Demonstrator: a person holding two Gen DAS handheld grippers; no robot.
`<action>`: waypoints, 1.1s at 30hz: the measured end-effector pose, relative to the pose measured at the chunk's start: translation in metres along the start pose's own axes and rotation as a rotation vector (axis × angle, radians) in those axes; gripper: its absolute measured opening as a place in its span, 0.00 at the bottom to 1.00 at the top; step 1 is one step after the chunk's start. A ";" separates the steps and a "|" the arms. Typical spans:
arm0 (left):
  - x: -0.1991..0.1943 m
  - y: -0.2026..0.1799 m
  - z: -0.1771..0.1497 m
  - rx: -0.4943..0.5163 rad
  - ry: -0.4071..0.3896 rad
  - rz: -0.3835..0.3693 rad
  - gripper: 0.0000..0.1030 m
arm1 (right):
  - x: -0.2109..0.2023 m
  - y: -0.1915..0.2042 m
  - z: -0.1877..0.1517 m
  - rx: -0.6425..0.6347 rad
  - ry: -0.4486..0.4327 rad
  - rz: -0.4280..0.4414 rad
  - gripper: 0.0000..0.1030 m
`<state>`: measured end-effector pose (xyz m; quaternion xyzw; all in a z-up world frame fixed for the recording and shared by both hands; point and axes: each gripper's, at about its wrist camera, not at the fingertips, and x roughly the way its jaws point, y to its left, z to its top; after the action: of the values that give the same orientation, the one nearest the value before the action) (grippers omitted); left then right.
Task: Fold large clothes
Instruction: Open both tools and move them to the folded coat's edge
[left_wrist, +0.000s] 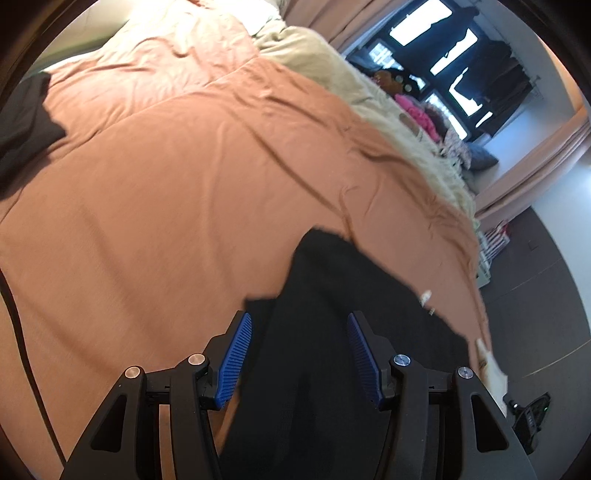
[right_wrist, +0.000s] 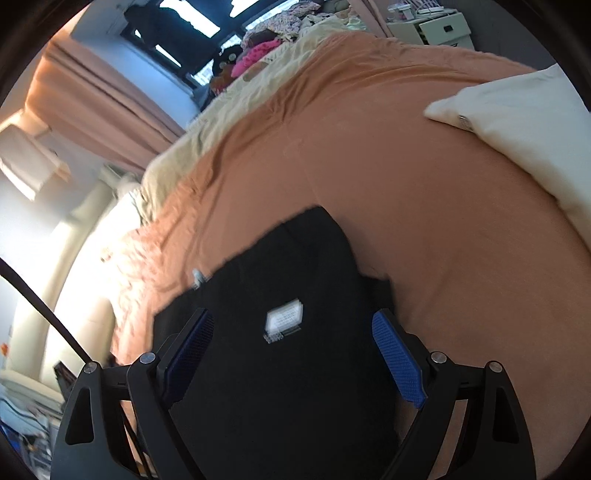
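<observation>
Left tongs (left_wrist: 299, 354) and right tongs (right_wrist: 293, 354) stand wide, empty, over the folded black fabric garment (right_wrist: 288, 295) on the orange-sheeted bed (left_wrist: 166, 184). The fold appears laid; pressing its edges flat before the next fold should keep it square.

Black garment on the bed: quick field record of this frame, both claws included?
surface: orange bedspread
garment: black garment, lying on the bedspread, white label facing up
left claw: open, over the garment, pads clear of the fabric
right claw: open wide, over the label area, not gripping
other dark cloth: far edge of the bed, left wrist view
pillow: cream, on the bed beyond the garment
image quality: motion blur in both views
</observation>
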<state>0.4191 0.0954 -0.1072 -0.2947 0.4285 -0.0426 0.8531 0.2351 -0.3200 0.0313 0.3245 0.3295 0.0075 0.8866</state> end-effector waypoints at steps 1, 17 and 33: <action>-0.002 0.004 -0.007 0.003 0.010 0.008 0.54 | -0.005 0.001 -0.004 -0.010 0.008 -0.014 0.85; -0.006 0.036 -0.087 0.072 0.139 0.018 0.21 | -0.064 -0.007 -0.071 -0.013 0.101 -0.118 0.62; -0.033 0.054 -0.107 -0.053 0.121 0.001 0.21 | -0.085 0.016 -0.061 -0.019 0.059 -0.189 0.33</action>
<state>0.3072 0.1009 -0.1623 -0.3137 0.4805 -0.0487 0.8175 0.1358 -0.2919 0.0550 0.2831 0.3848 -0.0635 0.8762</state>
